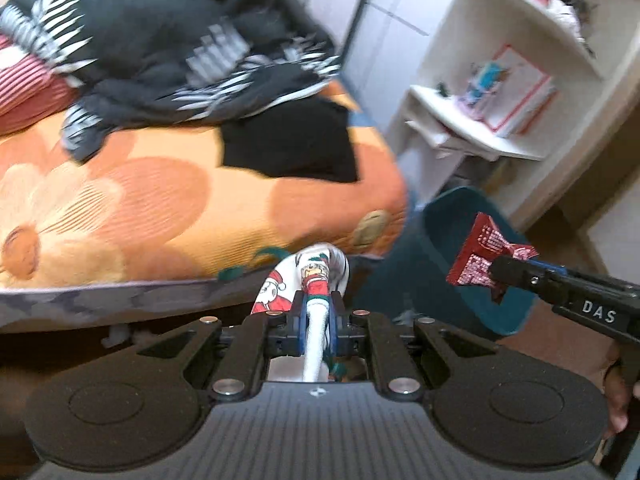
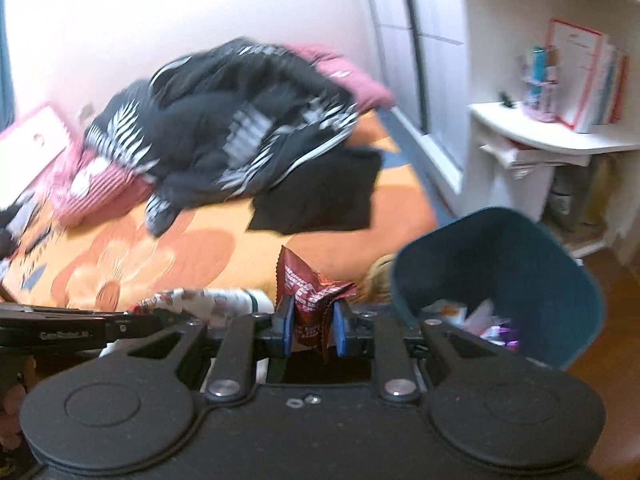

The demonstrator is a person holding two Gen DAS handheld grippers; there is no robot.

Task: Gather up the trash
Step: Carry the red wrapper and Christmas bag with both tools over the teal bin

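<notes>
Right wrist view: right gripper [image 2: 311,322] clenched on crumpled red foil wrapper [image 2: 310,294], just left of the dark teal plastic bin [image 2: 560,276]; advise centring over its opening before releasing.

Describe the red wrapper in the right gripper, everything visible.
The red wrapper is a crumpled, shiny foil-like packet, dark red with white print and zigzag-cut edges. The right gripper is shut on its middle, blue pads pressing both sides, so it stands roughly upright. In the left wrist view it hangs before the teal bin, not yet inside.
</notes>
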